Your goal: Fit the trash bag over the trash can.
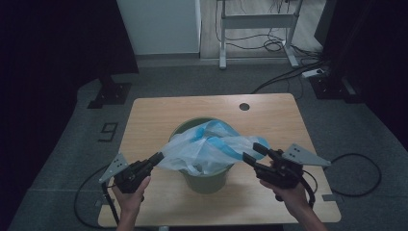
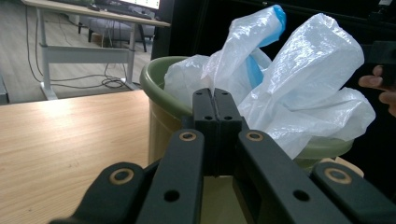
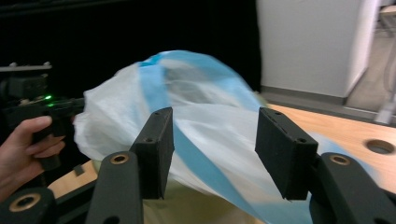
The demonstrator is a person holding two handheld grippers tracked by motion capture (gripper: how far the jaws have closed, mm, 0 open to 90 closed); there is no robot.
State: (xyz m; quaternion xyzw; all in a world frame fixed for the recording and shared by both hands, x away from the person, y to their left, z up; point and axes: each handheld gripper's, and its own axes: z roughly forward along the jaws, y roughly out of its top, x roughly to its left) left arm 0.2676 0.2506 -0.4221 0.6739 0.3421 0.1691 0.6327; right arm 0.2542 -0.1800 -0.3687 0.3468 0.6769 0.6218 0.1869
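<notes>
A green bin (image 1: pixel 207 180) stands on the wooden table (image 1: pixel 154 115), toward the front of it. A clear plastic bag with blue bands (image 1: pixel 207 147) billows out of the bin's mouth. My left gripper (image 1: pixel 156 159) is at the bag's left edge, where the film is drawn out to a point. In the left gripper view its jaws (image 2: pixel 215 100) are pressed together just in front of the bag (image 2: pixel 308 70) and the bin's rim (image 2: pixel 154 79). My right gripper (image 1: pixel 254 152) hovers at the bag's right side, open. The bag (image 3: pixel 210 116) lies just beyond its parted jaws (image 3: pixel 212 149).
A round cable hole (image 1: pixel 244 106) sits near the table's far edge. Beyond the table stand a white cabinet (image 1: pixel 159 24) and a desk frame (image 1: pixel 257 21), with cables (image 1: pixel 288 74) on the floor. A black stand base (image 1: pixel 110 94) is at the far left.
</notes>
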